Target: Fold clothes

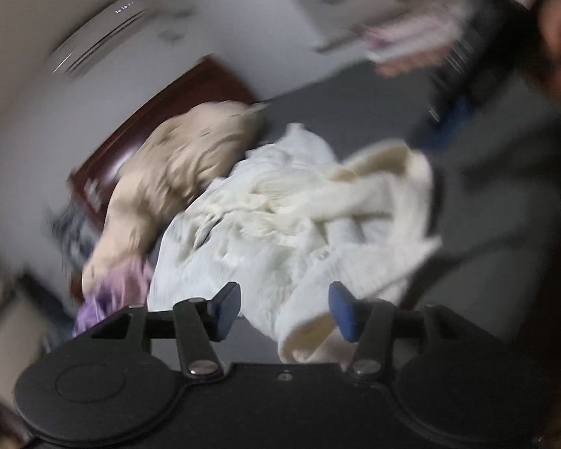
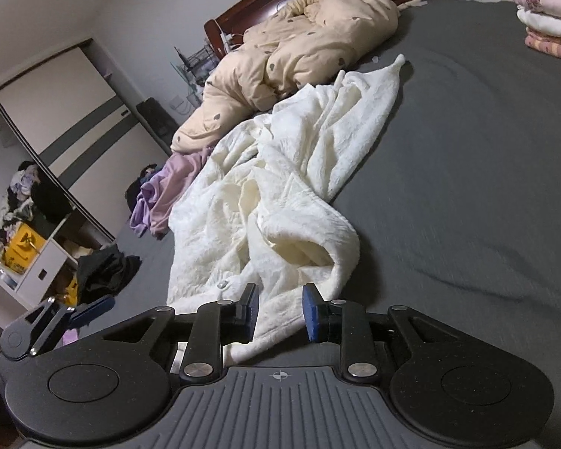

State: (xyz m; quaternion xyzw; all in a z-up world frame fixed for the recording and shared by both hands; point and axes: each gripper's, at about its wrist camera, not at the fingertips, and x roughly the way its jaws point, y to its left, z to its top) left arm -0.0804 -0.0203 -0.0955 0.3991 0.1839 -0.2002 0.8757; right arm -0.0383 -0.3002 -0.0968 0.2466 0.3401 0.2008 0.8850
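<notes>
Left hand-held gripper (image 1: 285,308): fingers spread, empty, just above the garment; view smeared by blur.
Right hand-held gripper (image 2: 278,312): fingers apart, holding nothing, garment hem between and just ahead.
White garment (image 2: 280,202): fleecy, crumpled, buttoned, directly ahead on the bed (image 2: 467,172).
Beige quilt (image 2: 295,52): puffy, dotted, beyond it.
Purple cloth (image 2: 164,194): half hidden, ahead-left.
Folded stack (image 2: 549,18): far right, cut off.

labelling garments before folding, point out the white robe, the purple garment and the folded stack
white robe (image 2: 280,202): right wrist view, its crumpled middle
purple garment (image 2: 161,194): right wrist view, its bunched folds
folded stack (image 2: 549,18): right wrist view, its white middle layer
</notes>
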